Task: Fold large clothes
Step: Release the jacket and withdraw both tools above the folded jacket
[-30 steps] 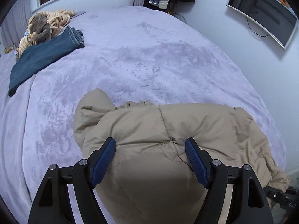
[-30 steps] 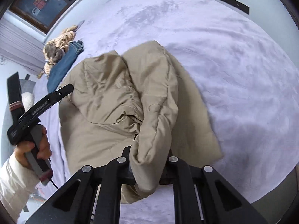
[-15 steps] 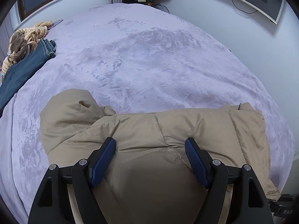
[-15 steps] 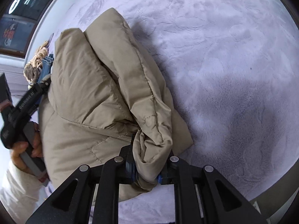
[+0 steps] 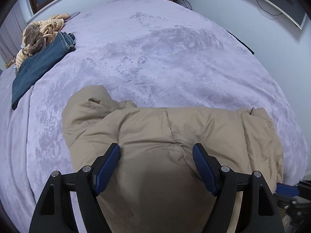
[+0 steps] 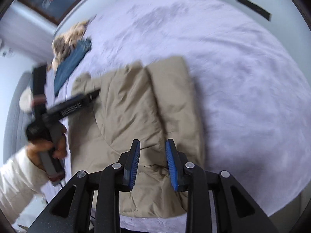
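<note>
A tan puffer jacket (image 5: pixel 175 136) lay at the bottom centre of both views, bunched on a lavender plush bed cover (image 5: pixel 165 54). In the right wrist view one side panel was folded over the body, leaving a long crease running up the frame.

The left gripper (image 5: pixel 156 165) hovered over the jacket with its blue pads (image 5: pixel 107 165) spread wide, gripping nothing. The right gripper (image 6: pixel 152 163) was partly open above the jacket's near edge, nothing pinched between its pads.

The jacket looked soft, puffy and light, with a smooth shell likely to slip and spring back open. A quilted seam or the hem edge seemed the surest place to pinch.

At upper left, well apart from it, lay blue jeans (image 5: pixel 42 58) beside a striped knit garment (image 5: pixel 38 35).
</note>
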A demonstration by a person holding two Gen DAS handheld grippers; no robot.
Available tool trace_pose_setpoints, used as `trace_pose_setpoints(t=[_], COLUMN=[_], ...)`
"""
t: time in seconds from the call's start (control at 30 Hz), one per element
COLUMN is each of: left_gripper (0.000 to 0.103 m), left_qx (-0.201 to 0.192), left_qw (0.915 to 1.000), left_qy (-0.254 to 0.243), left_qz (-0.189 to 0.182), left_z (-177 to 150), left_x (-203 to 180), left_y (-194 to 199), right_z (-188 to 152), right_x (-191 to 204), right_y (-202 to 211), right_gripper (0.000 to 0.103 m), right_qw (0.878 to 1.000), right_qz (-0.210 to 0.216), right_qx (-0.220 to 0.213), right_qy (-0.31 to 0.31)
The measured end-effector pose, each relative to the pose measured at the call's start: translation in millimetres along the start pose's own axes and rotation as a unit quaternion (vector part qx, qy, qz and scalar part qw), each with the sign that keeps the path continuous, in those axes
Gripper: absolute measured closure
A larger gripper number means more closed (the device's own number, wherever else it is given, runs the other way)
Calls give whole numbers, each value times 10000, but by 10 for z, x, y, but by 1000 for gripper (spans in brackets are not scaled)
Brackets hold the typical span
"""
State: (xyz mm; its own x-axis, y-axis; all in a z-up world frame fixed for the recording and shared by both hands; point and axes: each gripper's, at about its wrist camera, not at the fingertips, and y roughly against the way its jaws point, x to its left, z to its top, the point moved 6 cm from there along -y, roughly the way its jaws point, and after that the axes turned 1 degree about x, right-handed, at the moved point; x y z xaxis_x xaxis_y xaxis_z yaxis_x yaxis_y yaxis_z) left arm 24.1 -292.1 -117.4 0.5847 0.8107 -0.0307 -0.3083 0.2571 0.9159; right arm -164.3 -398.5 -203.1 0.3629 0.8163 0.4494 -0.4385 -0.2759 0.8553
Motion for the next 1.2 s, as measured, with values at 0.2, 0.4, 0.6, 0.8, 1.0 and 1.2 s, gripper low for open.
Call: trace_pose_setpoints(t=[0.2,0.4,0.6,0.8,1.0,1.2], left_gripper=[3,3,3,3,3,3], left_qx=[301,576,812,800,721,650], left_qw=[9985,9932,9882,9893,9905,9923], left_qy=[411,917,1241,1161,1123,1019], left_qz=[214,434,381,371,342,275], left_z=[-445,-956,-1267,-1326,-1402,-1457], left_x=[201,289,302,330,380,403], left_y=[329,497,539,610,718,762], right_z=[-78,-200,-312,-180,-236,-353], right_x=[-86,-165,-127,-32,44,77], right_y=[-396,-422,-468,-252,-50,72], right_gripper=[72,73,73,61,46,31], right_qw=[9986,9977,9978,9990,9997,9995], right_qz=[43,106,2,54,-27,-35], right_qx=[519,624,619,427,163,-36], right_qy=[16,236,255,-140,-168,-322])
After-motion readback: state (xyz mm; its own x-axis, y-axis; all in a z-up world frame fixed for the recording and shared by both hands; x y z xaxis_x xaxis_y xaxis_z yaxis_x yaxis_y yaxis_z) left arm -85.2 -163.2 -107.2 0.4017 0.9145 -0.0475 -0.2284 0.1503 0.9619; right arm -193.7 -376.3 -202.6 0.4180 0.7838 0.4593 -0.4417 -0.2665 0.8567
